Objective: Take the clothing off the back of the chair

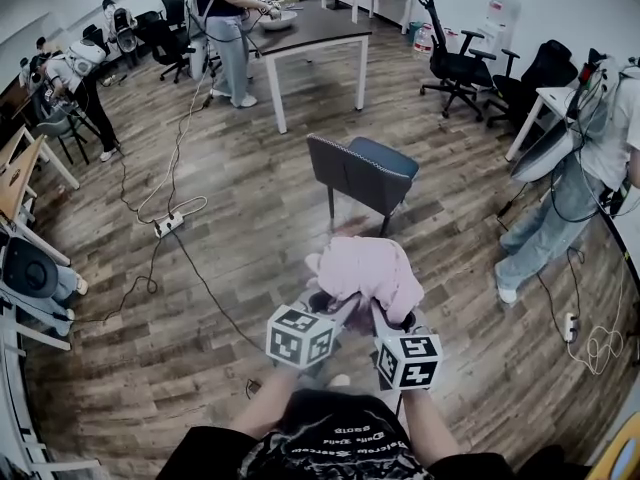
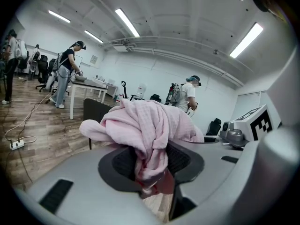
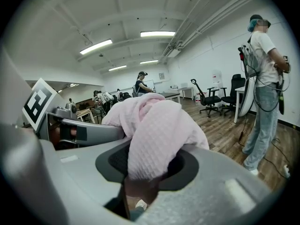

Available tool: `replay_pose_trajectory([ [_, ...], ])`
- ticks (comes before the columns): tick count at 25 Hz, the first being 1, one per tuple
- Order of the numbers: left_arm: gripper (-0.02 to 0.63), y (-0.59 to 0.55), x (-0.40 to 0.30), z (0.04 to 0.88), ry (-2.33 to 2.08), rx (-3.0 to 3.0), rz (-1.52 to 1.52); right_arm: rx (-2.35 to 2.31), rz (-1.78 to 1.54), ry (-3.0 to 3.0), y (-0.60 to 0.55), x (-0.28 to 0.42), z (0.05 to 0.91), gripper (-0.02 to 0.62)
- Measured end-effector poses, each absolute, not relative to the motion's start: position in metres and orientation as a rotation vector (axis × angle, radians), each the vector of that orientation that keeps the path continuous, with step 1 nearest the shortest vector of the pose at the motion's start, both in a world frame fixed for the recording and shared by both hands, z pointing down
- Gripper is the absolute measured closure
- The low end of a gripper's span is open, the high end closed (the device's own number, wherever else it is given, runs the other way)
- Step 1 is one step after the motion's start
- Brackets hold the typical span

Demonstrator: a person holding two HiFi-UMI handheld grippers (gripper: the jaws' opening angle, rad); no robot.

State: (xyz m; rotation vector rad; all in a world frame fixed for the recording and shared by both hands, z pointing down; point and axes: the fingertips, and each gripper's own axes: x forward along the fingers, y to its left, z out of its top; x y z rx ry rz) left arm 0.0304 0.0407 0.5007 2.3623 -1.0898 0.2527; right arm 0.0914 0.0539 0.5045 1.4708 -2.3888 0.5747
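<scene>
The grey chair (image 1: 362, 173) stands on the wooden floor (image 1: 200, 298) ahead of both hand-held grippers and well apart from them. From the head view its back looks bare. The pink clothing (image 1: 368, 273) is not on it. It hangs bunched just in front of the two hand-held grippers, between them and the chair, and they carry it above the floor.

We judge that this garment is light and very soft. The cloth has a waffle-like texture, so it should not be slippery, and nothing in it can break. It has no stiffness: it folds over the jaws and drops wherever it is not supported. For this reason we think the best hold is on a thick fold or a gathered edge. Two grips somewhat apart would stop the loose parts from dragging on the floor.

The left hand-held gripper (image 1: 335, 306) has its jaws narrow and pressed on a gathered fold of the clothing, which falls down between them. The right hand-held gripper (image 1: 384, 318) is just beside it, on its right side. Its jaws are also narrow and closed on a thick fold. Both point forward and a little downward, side by side, low and near our body.
</scene>
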Motion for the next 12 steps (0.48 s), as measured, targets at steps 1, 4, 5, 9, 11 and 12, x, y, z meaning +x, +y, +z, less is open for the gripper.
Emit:
replay_pose_trajectory([
  [1, 0.456, 0.0400, 0.0292, 0.5005, -1.099, 2.361, 0.253, 1.469, 0.572, -2.391, 0.0530, 0.0902, 0.5043, 0.466],
  [4, 0.456, 0.0372, 0.0272, 0.4997, -1.116, 2.361, 0.248, 1.459, 0.568, -2.402, 0.0496, 0.0883, 0.5034, 0.466],
  [5, 0.456, 0.0370, 0.0271, 0.4993, -1.117, 2.364, 0.249, 1.455, 0.569, -2.405, 0.0493, 0.0882, 0.5033, 0.466],
  [9, 0.456, 0.0380, 0.0275, 0.4980, -1.121, 2.367, 0.252, 1.455, 0.577, -2.411, 0.0504, 0.0884, 0.5028, 0.466],
  [11, 0.456, 0.0371, 0.0249, 0.4973, -1.128, 2.356, 0.243, 1.451, 0.586, -2.416, 0.0495, 0.0858, 0.5026, 0.466],
  [12, 0.456, 0.0365, 0.0235, 0.4969, -1.130, 2.351, 0.239, 1.452, 0.589, -2.417, 0.0489, 0.0844, 0.5024, 0.466],
])
